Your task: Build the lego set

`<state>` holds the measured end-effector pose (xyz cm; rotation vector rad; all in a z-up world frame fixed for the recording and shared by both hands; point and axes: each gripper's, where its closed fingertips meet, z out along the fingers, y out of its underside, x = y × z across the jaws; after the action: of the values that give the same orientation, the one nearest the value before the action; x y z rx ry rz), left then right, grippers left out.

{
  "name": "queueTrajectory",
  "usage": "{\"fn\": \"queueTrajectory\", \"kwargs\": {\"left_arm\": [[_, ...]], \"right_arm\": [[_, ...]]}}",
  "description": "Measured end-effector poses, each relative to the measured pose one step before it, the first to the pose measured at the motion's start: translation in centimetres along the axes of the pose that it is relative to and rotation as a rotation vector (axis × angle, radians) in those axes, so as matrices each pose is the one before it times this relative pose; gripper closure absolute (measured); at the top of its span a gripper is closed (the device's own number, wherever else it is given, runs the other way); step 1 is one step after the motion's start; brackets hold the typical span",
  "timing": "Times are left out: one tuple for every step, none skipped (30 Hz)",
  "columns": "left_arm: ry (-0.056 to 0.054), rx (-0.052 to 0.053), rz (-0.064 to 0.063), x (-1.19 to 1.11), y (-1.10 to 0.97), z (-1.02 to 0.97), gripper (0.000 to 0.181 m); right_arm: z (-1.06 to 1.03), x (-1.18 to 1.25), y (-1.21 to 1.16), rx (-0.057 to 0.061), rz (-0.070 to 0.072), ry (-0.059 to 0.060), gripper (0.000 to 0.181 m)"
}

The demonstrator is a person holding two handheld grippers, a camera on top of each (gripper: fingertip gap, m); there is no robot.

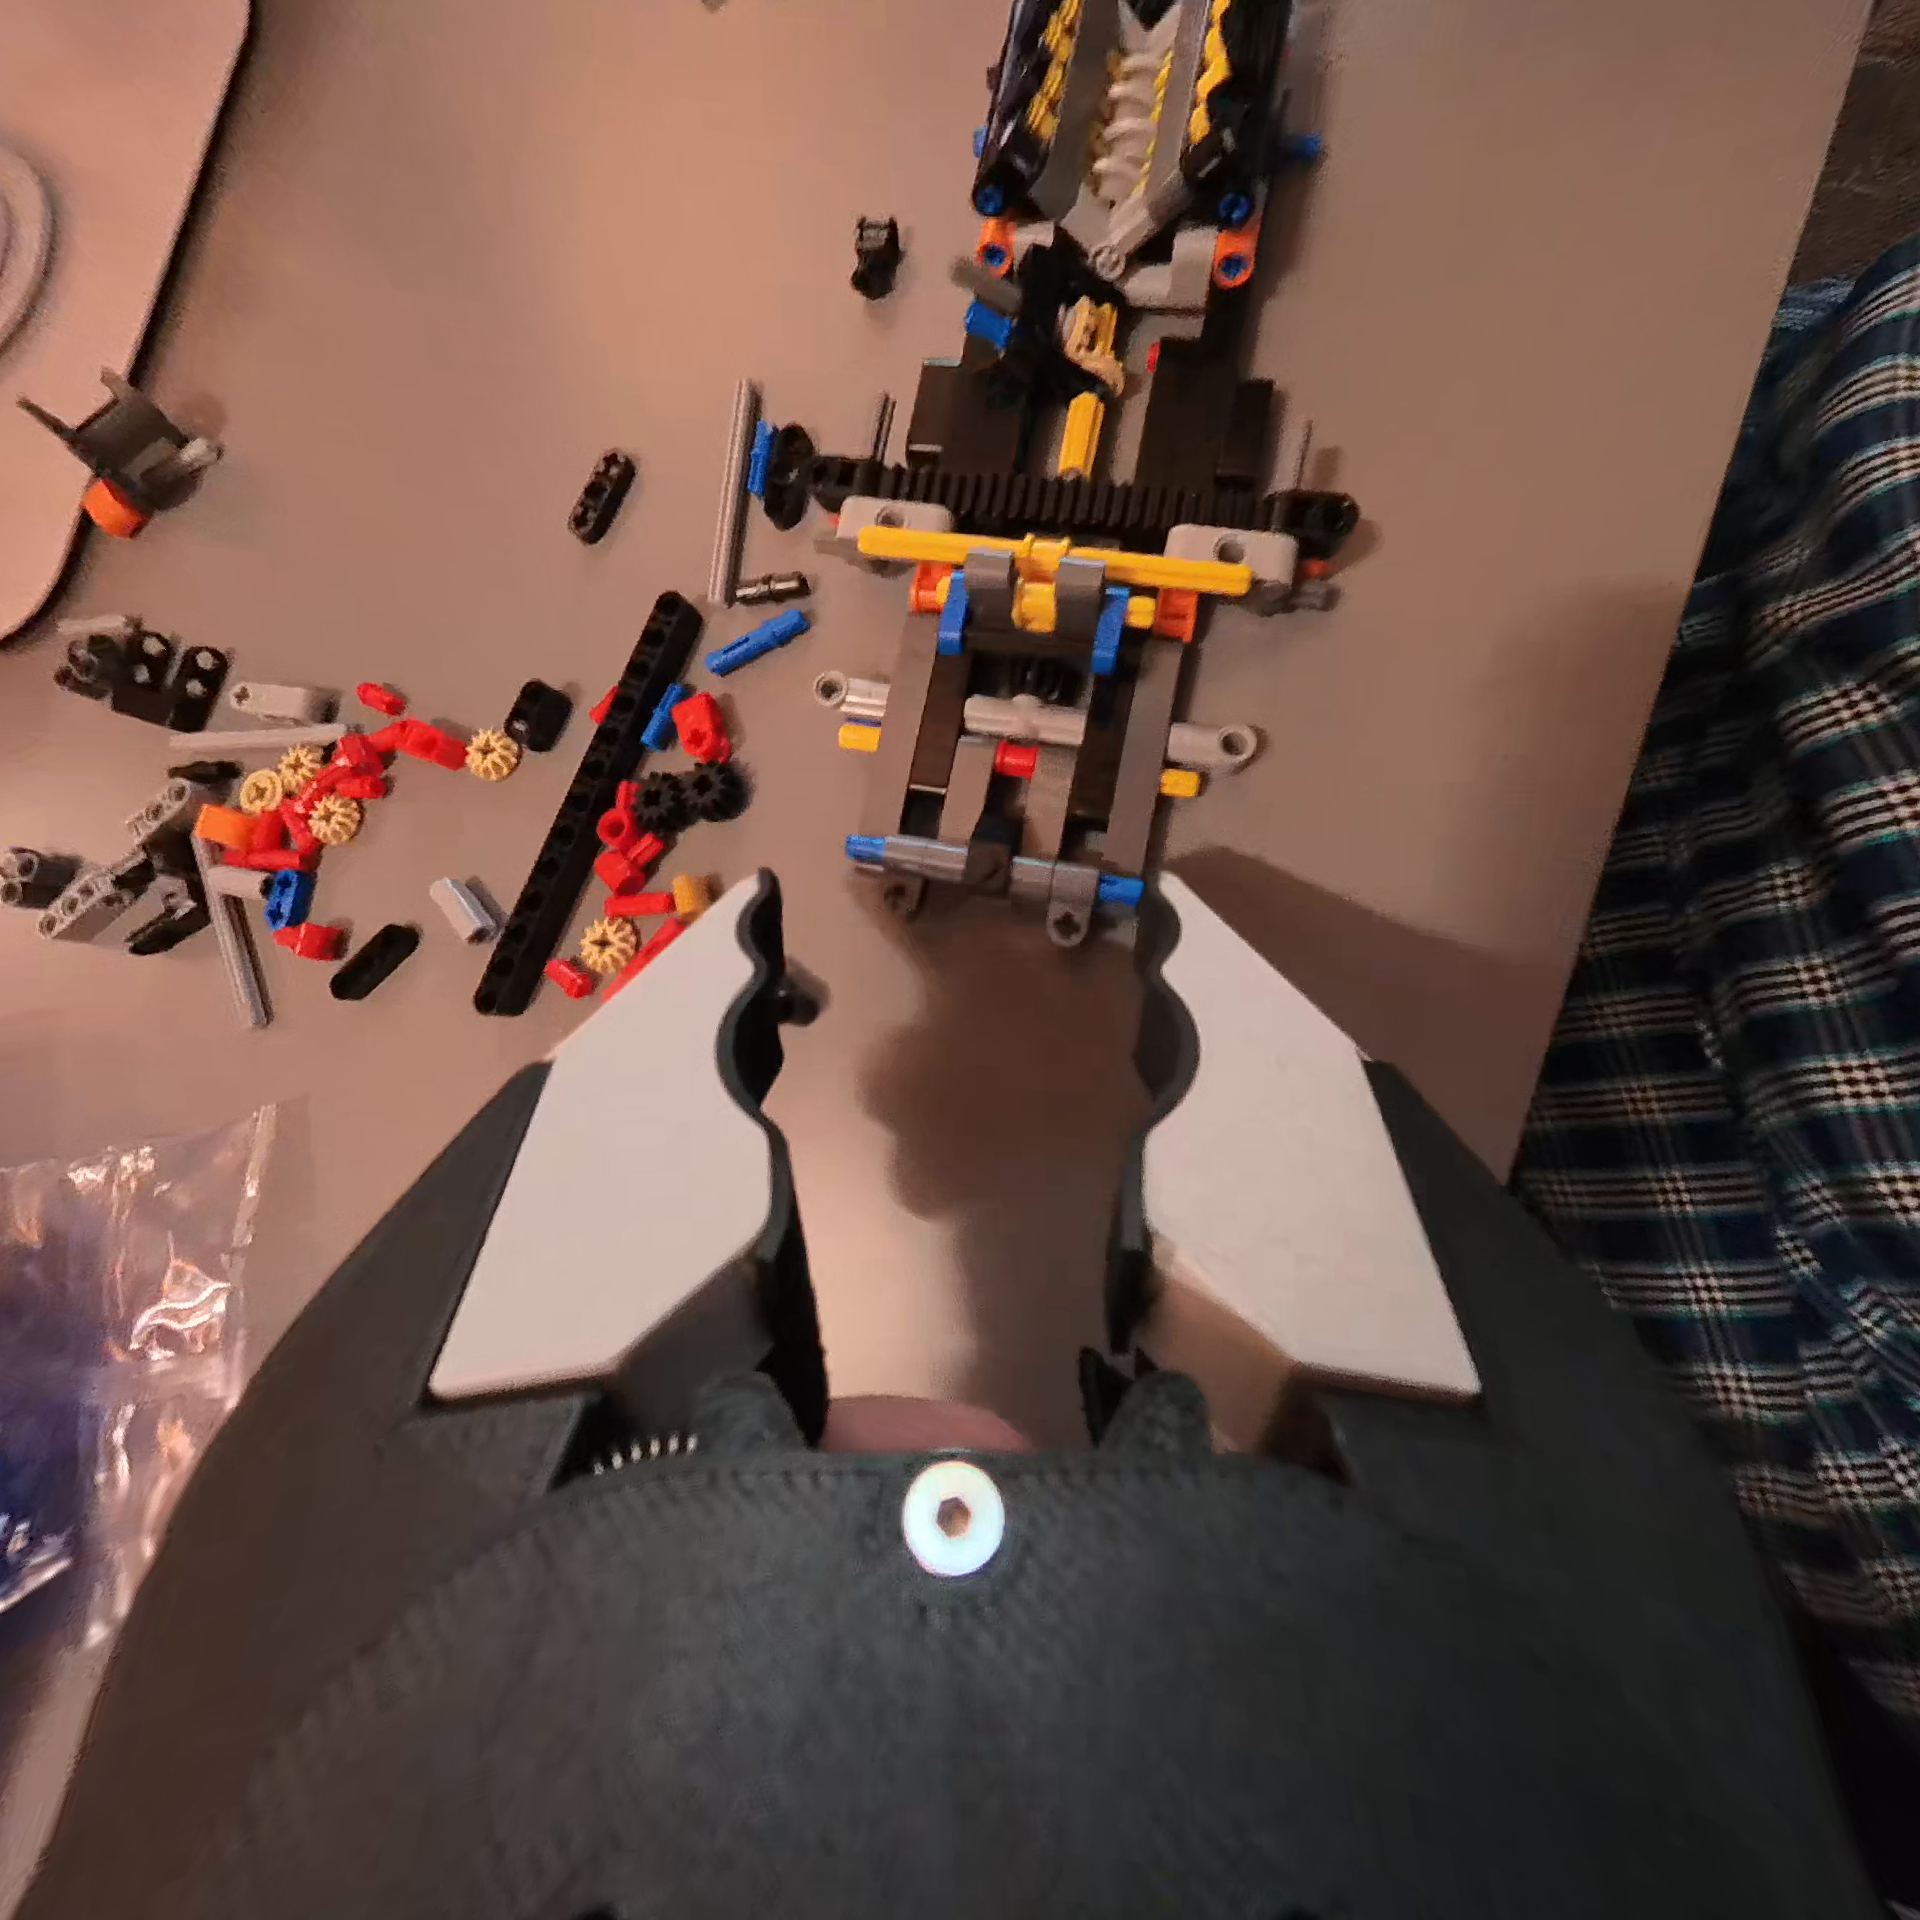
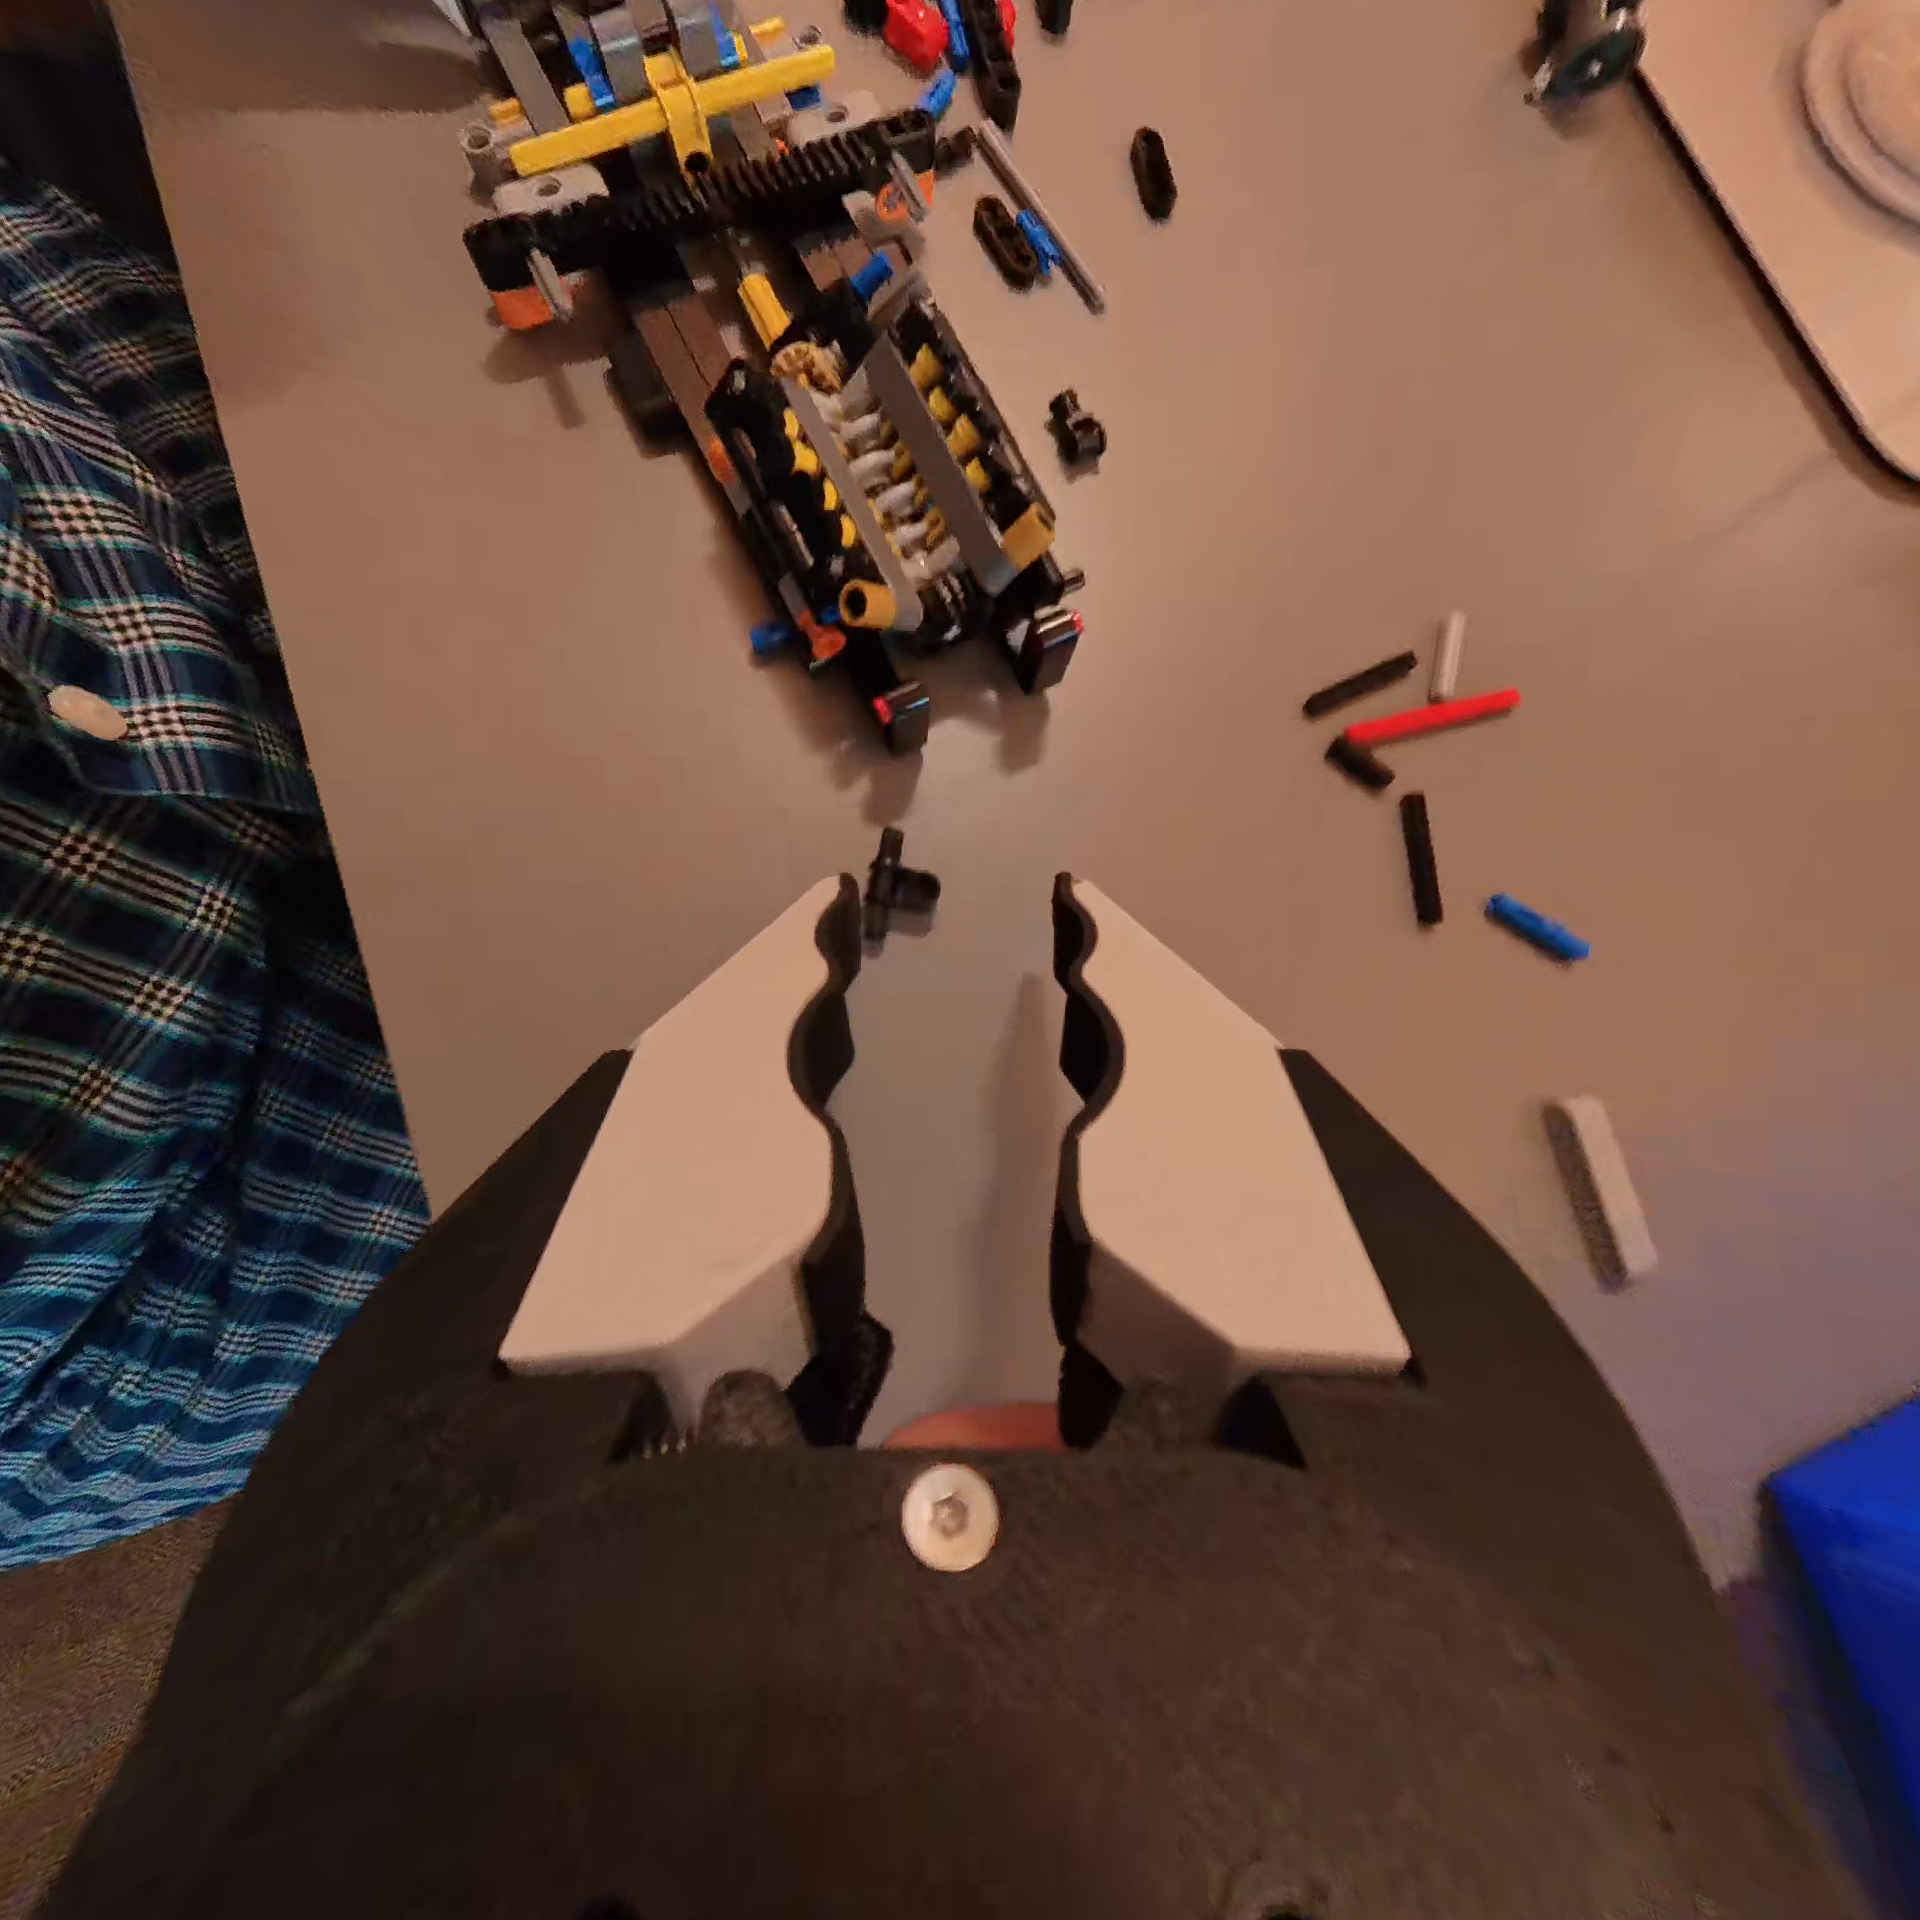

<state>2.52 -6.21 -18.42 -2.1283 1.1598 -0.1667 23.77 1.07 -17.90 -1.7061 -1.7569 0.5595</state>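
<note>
A long, partly built lego chassis (image 1: pixel 1049 623) in black, grey, yellow and blue lies on the grey table; it also shows in the right wrist view (image 2: pixel 790 395). My left gripper (image 1: pixel 961 914) is open and empty, just short of the chassis's near end. My right gripper (image 2: pixel 951 899) is open and empty, above the table short of the chassis's engine end. A small black connector (image 2: pixel 896 885) lies at its left fingertip (image 2: pixel 826 904). A pile of loose red, tan, black and grey parts (image 1: pixel 436 821) with a long black beam (image 1: pixel 592 800) lies left of the chassis.
Loose black, red, grey and blue axles (image 2: pixel 1423 748) lie right of my right gripper, with a grey beam (image 2: pixel 1600 1190) nearer. A clear plastic bag (image 1: pixel 114 1340) lies lower left. A blue box (image 2: pixel 1860 1558) is lower right. A person's plaid sleeve (image 1: pixel 1787 831) lines the table edge. The left gripper's tips are roughly 25 centimetres from the right gripper's.
</note>
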Motion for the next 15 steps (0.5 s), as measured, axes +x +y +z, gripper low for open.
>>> {"fn": "queueTrajectory", "kwargs": {"left_arm": [[0.0124,-0.0057,-0.0075,0.013,0.278,0.183,0.114],[0.0034,-0.0019,-0.0037,-0.044,0.151,0.191,0.114],[0.0117,0.0088,-0.0076,0.113,-0.088,0.122,0.115],[0.0141,0.0023,-0.0053,0.222,-0.079,0.122,0.116],[0.0004,-0.0003,0.0029,0.088,-0.101,0.065,0.117],[-0.0021,-0.0034,0.0046,0.097,-0.093,0.047,0.117],[-0.0001,-0.002,0.0018,0.141,-0.096,0.042,0.118],[0.0005,-0.0009,-0.0031,0.167,-0.089,0.061,0.119],[-0.0037,-0.0007,-0.0059,0.129,-0.087,0.045,0.119],[-0.0038,-0.0012,-0.0033,0.166,-0.053,0.007,0.12],[-0.0083,-0.0021,-0.004,0.143,-0.042,-0.006,0.121],[-0.0113,-0.0018,-0.0079,0.147,-0.066,0.007,0.122],[-0.0132,-0.0014,-0.0121,0.13,-0.07,0.012,0.123],[-0.0138,0.0022,-0.0115,0.129,-0.085,0.018,0.123],[-0.0097,0.005,-0.007,0.195,-0.096,0.016,0.121]], "right_arm": [[0.024,-0.25,0.29,-0.0065,0.0083,0.0039,0.147],[0.135,-0.159,0.25,-0.0081,0.0019,0.0093,0.149],[0.223,-0.168,0.216,-0.009,-0.0007,0.0082,0.15],[0.29,-0.087,0.161,-0.0064,0.0032,0.0086,0.151],[0.25,-0.193,-0.113,0.0109,0.01,-0.0017,0.155],[0.195,-0.375,-0.201,0.0145,0.0051,-0.0152,0.158],[0.138,-0.12,-0.15,0.0083,-0.0051,0.0025,0.161],[0.09,0.037,-0.055,-0.0014,-0.0044,0.0105,0.165],[0.036,0.015,-0.01,-0.0028,-0.0028,0.0066,0.168],[0.001,-0.012,-0.003,0.0004,0.0007,0.0038,0.168],[-0.006,0.002,0.009,0.0022,0.0027,0.0051,0.168],[-0.032,0.022,0.029,0.0019,0.0056,0.0062,0.168],[-0.05,0.088,0.068,0.0012,0.0053,0.0101,0.168],[-0.062,0.068,0.075,0.002,0.0,0.0101,0.169],[-0.074,0.064,0.081,0.0012,0.0013,0.0095,0.169]]}}
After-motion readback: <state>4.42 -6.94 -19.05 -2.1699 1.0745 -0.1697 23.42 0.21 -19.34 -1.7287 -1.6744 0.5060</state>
